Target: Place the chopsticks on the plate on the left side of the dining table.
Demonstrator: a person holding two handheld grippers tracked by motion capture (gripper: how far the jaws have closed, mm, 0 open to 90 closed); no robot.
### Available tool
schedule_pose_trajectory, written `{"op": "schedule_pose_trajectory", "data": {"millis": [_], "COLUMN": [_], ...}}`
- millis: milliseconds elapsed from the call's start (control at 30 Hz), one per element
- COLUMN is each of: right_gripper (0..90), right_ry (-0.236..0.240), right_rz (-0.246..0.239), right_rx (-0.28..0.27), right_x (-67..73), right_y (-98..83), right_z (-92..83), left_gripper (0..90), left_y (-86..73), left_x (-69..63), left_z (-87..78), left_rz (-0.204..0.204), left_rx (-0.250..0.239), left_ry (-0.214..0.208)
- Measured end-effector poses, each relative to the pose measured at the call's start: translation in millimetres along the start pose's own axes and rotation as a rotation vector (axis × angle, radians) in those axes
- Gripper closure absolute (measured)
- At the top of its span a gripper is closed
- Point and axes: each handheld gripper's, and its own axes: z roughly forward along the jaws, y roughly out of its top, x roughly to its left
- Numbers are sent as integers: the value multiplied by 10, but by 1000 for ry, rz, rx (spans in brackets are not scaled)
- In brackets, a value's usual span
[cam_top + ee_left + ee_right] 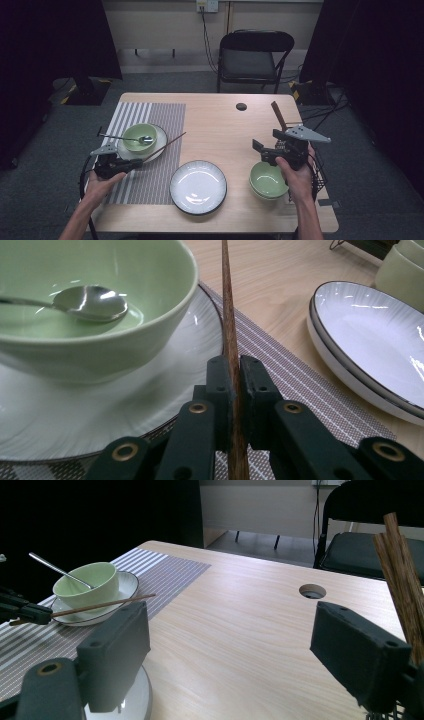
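Note:
My left gripper is shut on a thin brown chopstick that slants up and to the right over the striped placemat. In the left gripper view the chopstick is pinched between both pads, beside the green bowl holding a metal spoon on a white plate. My right gripper stands open above another green bowl, nothing between its jaws. From the right gripper view the chopstick lies across the front of the bowl.
A white dark-rimmed plate sits at the front middle. Several brown chopsticks stand in a wire holder at the right edge. The table has a round cable hole; a black chair stands beyond it.

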Motion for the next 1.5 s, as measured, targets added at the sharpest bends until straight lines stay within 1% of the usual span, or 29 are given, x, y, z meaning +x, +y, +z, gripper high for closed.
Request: {"op": "schedule_pose_trajectory", "data": {"millis": [100,200,400,500,533,567,600,733,800,867,967,1067,1100,1133,1200,1233,1300,1400,1500], "right_gripper": [152,153,153,152,153,152,152,152,152,152,152,152,152,152,152,152,152,153,153], "right_ry": [1,4,5,12,6,10,10,10,13,14,19,17,17,14,20,18,18,15,10], "right_rz": [2,2,5,2,5,13,15,15,13,12,11,12,12,11,11,9,12,14,17], "right_rx": [2,11,12,9,13,16,19,19,16,17,19,20,21,22,21,22,21,21,21], "right_x": [0,-8,-4,-2,-3,-8,-9,-10,-7,-4,-1,-2,-1,-1,2,2,-2,-9,-13], "right_y": [-4,-5,-8,-9,-10,-12,-14,-10,-8,-8,-9,-8,-7,-6,-7,-7,-6,-6,-7], "right_z": [12,19,16,18,20,24,26,27,26,25,26,28,30,33,36,34,29,23,16], "left_gripper": [840,839,838,838,837,836,836,829,811,790,785,718,684,677,694,721,802,813,812], "left_y": [-13,-34,-49,-56,-58,-55,-57,-63,-61,-66,-63,-47,-45,-49,-58,-59,-59,-72,-76], "left_x": [25,56,78,95,100,105,118,120,118,126,130,129,135,141,156,160,159,178,185], "left_z": [-9,-8,-3,-11,-17,-24,-28,-23,-18,-16,-14,-4,6,23,43,42,32,12,-8], "left_rz": [-2,-15,-19,-29,-38,-42,-47,-51,-48,-50,-50,-65,-69,-78,-78,-75,-70,-69,-67], "left_rx": [19,17,22,16,5,6,1,3,8,9,3,-20,-17,-15,-11,-12,-17,-19,-15], "left_ry": [22,33,60,53,57,69,70,80,96,96,92,92,93,97,98,97,115,107,114]}}
